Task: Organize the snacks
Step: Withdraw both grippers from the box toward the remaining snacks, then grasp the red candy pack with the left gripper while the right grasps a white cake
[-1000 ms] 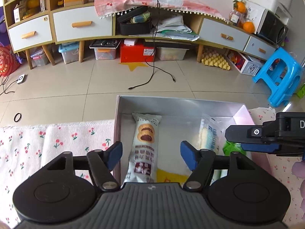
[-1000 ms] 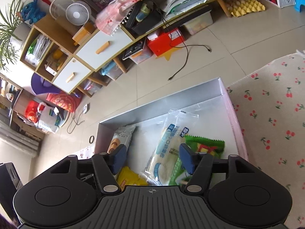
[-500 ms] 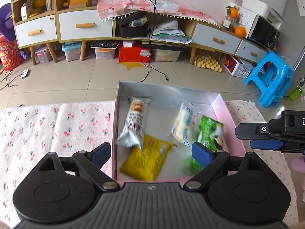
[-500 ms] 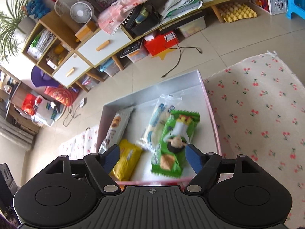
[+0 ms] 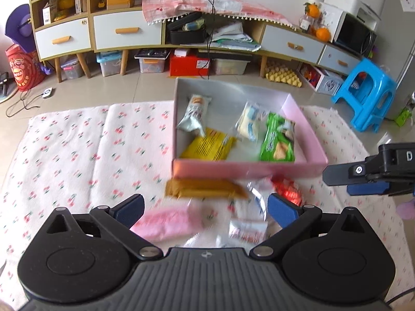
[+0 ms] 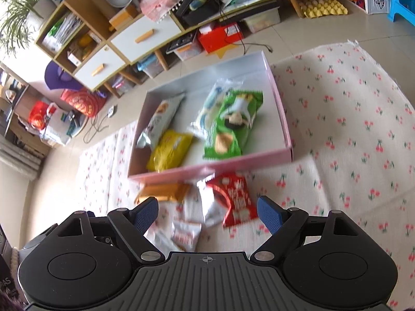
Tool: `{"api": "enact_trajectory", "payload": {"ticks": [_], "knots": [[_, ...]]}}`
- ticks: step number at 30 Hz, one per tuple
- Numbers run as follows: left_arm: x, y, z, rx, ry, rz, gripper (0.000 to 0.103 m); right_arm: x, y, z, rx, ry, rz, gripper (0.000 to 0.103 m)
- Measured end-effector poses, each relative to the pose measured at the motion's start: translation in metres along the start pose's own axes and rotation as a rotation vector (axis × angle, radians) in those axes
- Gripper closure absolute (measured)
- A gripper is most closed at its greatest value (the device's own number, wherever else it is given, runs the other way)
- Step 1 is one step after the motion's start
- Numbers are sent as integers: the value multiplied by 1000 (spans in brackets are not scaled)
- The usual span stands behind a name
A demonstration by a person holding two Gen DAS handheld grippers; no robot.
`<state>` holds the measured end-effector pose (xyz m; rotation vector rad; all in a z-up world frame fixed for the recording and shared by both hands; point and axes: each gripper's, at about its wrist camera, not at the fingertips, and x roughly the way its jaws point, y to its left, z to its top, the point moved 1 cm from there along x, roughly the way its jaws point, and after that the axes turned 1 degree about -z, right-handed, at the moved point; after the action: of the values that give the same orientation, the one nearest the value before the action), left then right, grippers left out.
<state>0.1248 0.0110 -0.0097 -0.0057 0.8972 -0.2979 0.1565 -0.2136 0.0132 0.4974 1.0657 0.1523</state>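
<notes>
A pink box (image 5: 246, 168) (image 6: 281, 119) on the cherry-print cloth holds several snack packs: a white cookie pack (image 5: 194, 114), a yellow pack (image 5: 207, 147) (image 6: 170, 150), a pale pack (image 5: 250, 124) and a green pack (image 5: 278, 137) (image 6: 232, 127). In front of the box lie loose snacks: an orange-brown bar (image 5: 205, 188) (image 6: 163, 190), a pink pack (image 5: 168, 221), white packs (image 5: 249, 229) (image 6: 185, 234) and a red pack (image 5: 288, 190) (image 6: 234, 198). My left gripper (image 5: 205, 208) is open and empty above the loose snacks. My right gripper (image 6: 207, 213) is open and empty above them; it also shows in the left wrist view (image 5: 363, 176).
The cloth (image 5: 64, 150) covers the work surface. Beyond it is tiled floor, a long low cabinet with drawers (image 5: 124, 31), storage bins, a red box (image 5: 189, 64) and a blue stool (image 5: 368, 96) at the right.
Both grippers have pulled back and up from inside the box and opened wider. The whole box and the loose snacks in front of it now show.
</notes>
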Motion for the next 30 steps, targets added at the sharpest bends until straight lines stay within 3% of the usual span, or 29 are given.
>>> {"api": "enact_trajectory", "payload": {"ticks": [12,21,30], "knots": [[-18,9,-38,9,-9,19,1,-4,5,-45,-53,6,-31,14],[-27,8,-71,196,-54,17,1,1,12,-73,-209,-46,-100,14],[-20,14,-92,298,-34,-36,5,8,28,-94,-319,-62,-61,13]]}}
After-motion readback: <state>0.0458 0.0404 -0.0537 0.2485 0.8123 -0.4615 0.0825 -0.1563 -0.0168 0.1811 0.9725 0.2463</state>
